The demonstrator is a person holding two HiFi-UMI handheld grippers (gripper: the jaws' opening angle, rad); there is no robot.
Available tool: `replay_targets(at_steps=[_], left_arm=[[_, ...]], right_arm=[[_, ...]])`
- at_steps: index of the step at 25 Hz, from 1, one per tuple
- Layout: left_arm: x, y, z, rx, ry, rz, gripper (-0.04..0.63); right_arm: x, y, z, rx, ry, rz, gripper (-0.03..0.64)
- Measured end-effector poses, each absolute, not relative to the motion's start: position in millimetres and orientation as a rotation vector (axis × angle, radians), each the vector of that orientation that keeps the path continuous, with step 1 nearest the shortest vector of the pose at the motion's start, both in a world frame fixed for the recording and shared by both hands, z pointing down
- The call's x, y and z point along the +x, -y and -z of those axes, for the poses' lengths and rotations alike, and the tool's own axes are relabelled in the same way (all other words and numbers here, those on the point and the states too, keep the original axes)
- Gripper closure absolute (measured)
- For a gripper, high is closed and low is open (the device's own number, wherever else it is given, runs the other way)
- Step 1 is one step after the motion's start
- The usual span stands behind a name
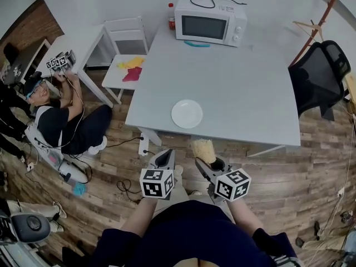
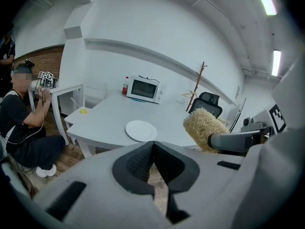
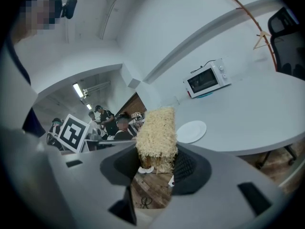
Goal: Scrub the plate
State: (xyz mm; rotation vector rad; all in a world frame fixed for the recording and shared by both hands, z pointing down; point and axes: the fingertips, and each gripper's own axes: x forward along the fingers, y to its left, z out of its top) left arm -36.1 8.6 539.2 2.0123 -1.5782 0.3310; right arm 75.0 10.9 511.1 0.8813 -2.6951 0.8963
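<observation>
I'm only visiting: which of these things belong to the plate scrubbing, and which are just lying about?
For the job: white plate; straw-coloured scrubber, clamped in the right gripper; left gripper, shut and empty.

Lying about: microwave; bottle; black office chair; yellow and pink cloths.

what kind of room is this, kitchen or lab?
Probably an office or lab, not a kitchen: a microwave on a white table, an office chair, and another person on the floor holding a marker-cube device.
</observation>
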Motion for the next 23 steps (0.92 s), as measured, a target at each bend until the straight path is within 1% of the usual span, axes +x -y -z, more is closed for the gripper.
replay_targets(at_steps=[11, 23], left_arm=[[-19.8, -18.1, -534.0, 2.028, 1.571, -0.309, 0.577], [-19.5, -30.0, -530.6, 2.011, 1.589, -0.276, 0.577]], right_arm=[[81.4, -26.5, -504.5, 0.874, 2.714, -0.893, 0.439], [85.5, -35.5, -501.2, 0.864, 2.718, -0.863, 0.439]])
